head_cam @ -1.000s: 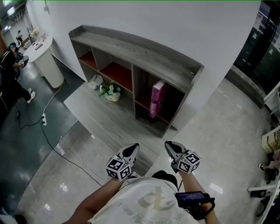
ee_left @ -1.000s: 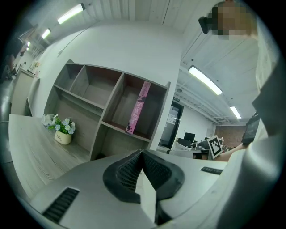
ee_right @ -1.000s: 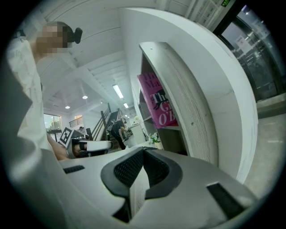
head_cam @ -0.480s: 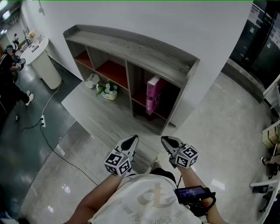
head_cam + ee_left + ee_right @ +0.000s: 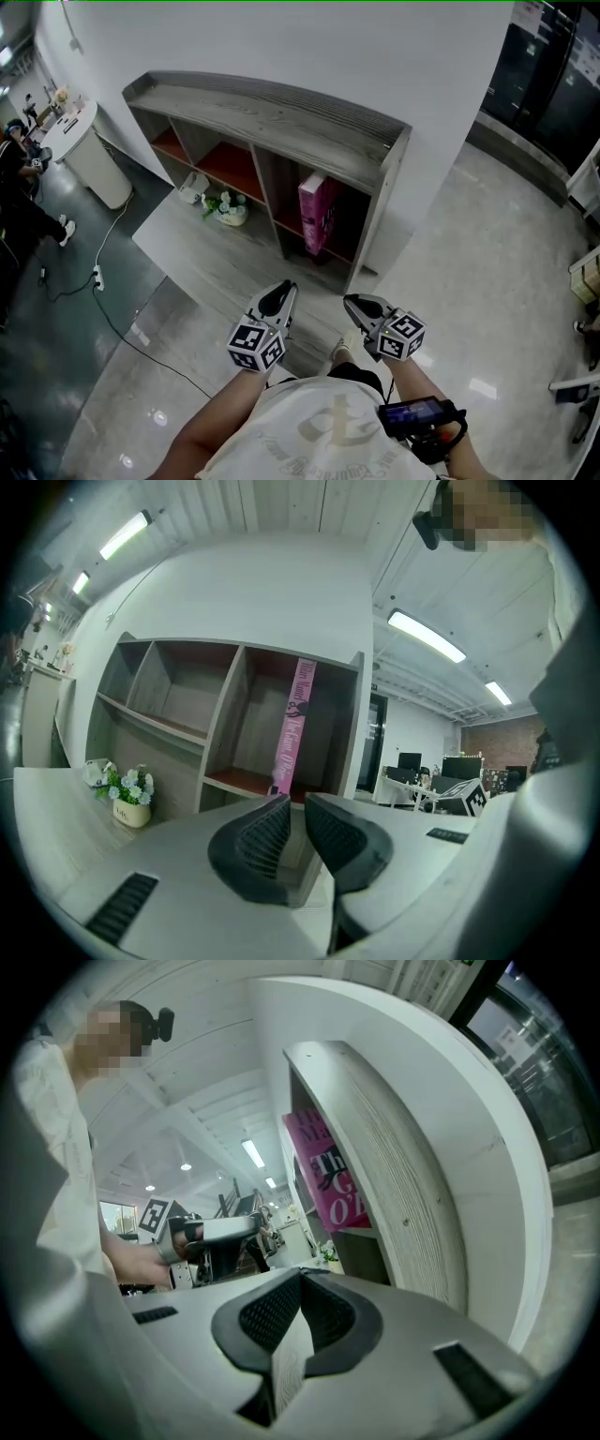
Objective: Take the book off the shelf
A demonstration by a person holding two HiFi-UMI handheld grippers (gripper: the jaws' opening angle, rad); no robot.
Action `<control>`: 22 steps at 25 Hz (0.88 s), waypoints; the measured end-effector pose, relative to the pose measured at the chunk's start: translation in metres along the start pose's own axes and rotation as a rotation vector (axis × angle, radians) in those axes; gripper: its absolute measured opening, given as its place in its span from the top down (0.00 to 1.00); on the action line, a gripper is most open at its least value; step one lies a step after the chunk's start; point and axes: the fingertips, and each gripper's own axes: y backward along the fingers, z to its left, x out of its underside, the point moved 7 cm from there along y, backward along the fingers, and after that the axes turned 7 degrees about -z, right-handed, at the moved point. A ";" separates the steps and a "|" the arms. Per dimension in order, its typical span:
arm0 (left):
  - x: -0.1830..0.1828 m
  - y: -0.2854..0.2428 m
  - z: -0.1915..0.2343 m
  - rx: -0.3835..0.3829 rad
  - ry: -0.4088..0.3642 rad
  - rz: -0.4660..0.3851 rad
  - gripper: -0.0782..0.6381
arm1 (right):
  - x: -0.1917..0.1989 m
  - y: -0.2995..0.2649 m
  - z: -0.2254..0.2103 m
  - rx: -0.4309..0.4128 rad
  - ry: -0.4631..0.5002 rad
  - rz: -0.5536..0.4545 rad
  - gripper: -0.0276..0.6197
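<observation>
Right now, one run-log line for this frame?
phase: pre-grasp | book: upright in shelf right compartment, untouched | left gripper: jaws just opening, narrow gap, empty | right gripper: shut, empty

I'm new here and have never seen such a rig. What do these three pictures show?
A person holds a two-jaw gripper in each hand. One picture looks down from their head; two come from cameras on the grippers. A pink book stands in the right compartment of the grey shelf; a small flower pot sits on the low platform in front. Nothing is held: the jaws of the left gripper have just been opening, with nothing between them; those of the right gripper are shut.
</observation>
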 end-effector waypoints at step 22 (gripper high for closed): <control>-0.044 -0.091 0.004 -0.037 -0.078 -0.008 0.52 | 0.009 -0.001 -0.016 -0.007 -0.022 0.019 0.95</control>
